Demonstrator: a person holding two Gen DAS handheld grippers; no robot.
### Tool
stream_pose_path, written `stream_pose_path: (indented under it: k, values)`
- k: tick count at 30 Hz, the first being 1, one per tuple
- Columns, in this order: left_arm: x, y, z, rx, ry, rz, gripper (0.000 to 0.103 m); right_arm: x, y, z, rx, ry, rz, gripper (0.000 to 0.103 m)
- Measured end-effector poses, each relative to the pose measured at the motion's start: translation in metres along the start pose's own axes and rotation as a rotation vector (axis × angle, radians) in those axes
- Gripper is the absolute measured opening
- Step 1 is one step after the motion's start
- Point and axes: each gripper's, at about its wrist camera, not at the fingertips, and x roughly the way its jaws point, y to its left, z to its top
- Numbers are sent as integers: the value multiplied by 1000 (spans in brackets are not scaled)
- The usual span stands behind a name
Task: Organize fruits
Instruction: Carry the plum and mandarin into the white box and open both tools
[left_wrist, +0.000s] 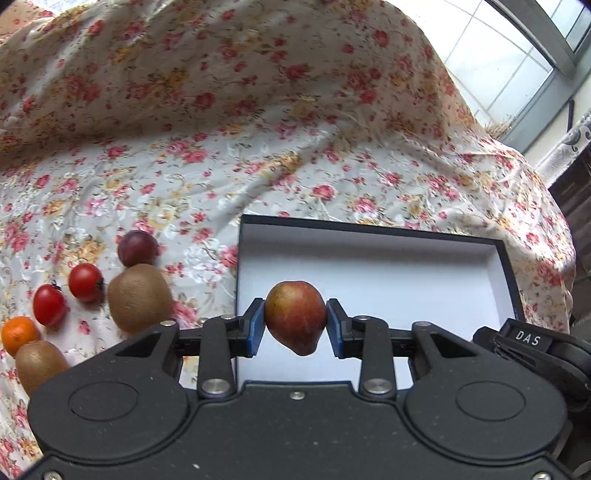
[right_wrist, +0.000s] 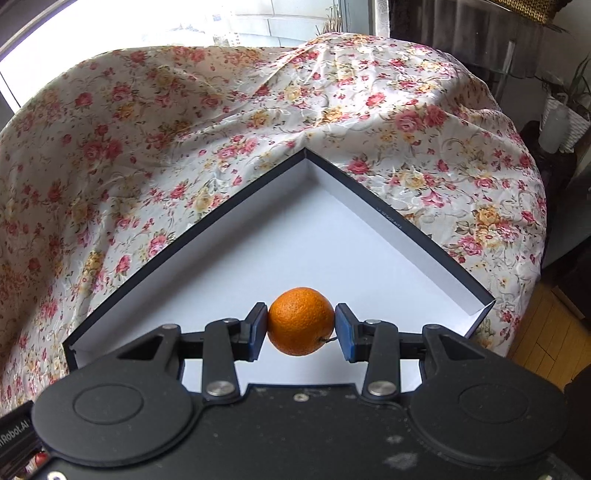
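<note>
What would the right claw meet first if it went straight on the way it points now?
Most likely the white floor of the open box. The right claw, shut on an orange, points down into it, and nothing else shows in between. Its height above the floor is unclear.

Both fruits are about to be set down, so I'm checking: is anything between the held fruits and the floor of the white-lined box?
Nothing visible. The small red-yellow pear in the left gripper and the round orange mandarin in the right gripper both hang over the bare white floor of the dark-rimmed box.
</note>
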Motion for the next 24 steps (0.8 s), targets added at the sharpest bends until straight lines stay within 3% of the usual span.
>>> stream_pose_path:
  k: [9, 11, 16, 24]
  values:
    - [17, -31, -10, 34, 46, -21, 45, 0, -35, 8, 48, 20, 6, 43]
    - [19, -33, -9, 32, 47, -23, 52, -5, -41, 8, 68, -2, 22, 42]
    - [23, -33, -9, 28, 54, -3, 54, -14, -45, 11, 68, -55, 29, 42]
    - [27, -32, -8, 42, 74, 57, 55, -11, -41, 10, 49, -27, 19, 42]
